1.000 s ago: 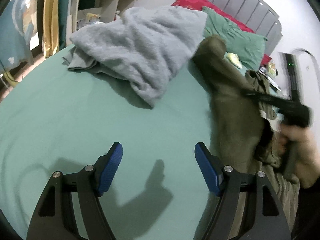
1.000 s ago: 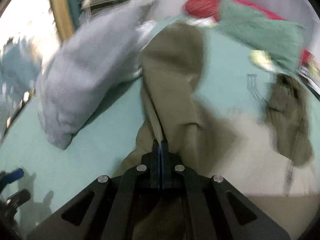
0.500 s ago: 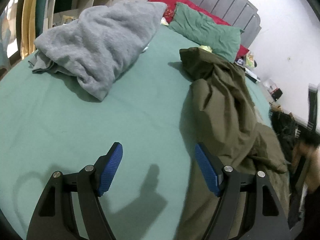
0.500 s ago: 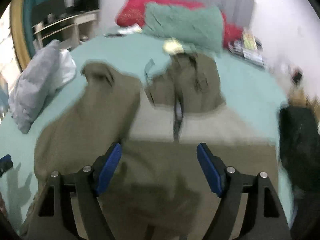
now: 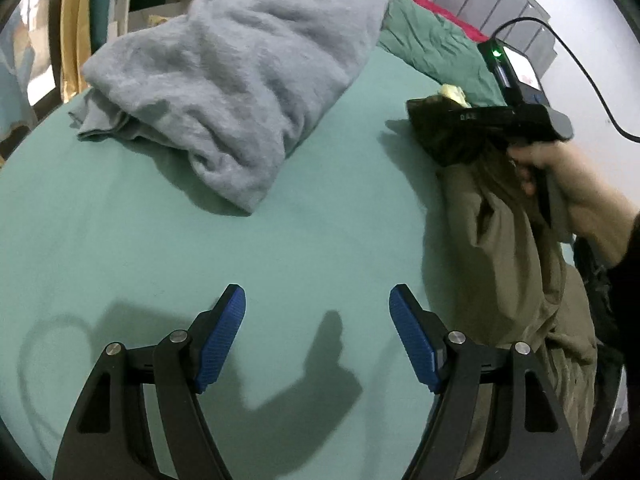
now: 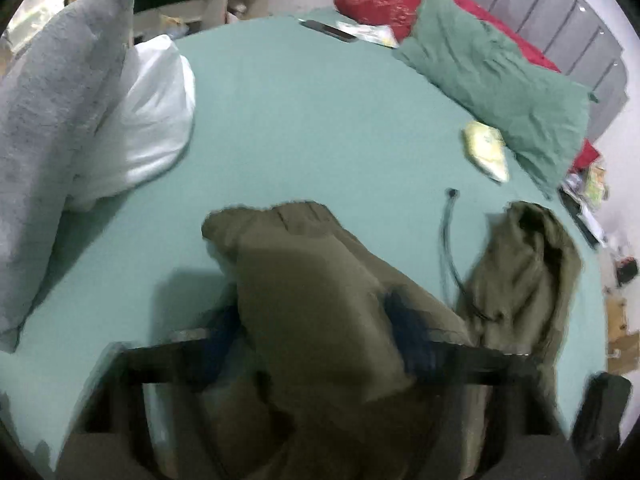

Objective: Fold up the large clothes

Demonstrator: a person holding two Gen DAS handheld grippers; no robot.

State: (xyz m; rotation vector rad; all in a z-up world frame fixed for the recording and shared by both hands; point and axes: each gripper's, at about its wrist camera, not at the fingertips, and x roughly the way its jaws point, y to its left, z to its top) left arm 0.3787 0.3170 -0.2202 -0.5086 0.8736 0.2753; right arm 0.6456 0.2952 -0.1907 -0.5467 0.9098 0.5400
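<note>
Two grippers, left gripper (image 5: 318, 336) spread above bare sheet (image 5: 160, 248), olive garment (image 5: 508, 248) at bed's right edge.

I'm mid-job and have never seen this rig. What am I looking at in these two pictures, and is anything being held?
There is no robot. A person holds tongs in each hand, each with a fisheye camera looking along its fingers. The left view shows the left tongs open and empty over the green bed sheet, with a grey blanket heaped beyond. The right hand holds the right tongs at the olive garment. In their blurred view they look open, with cloth between the pads.
</note>
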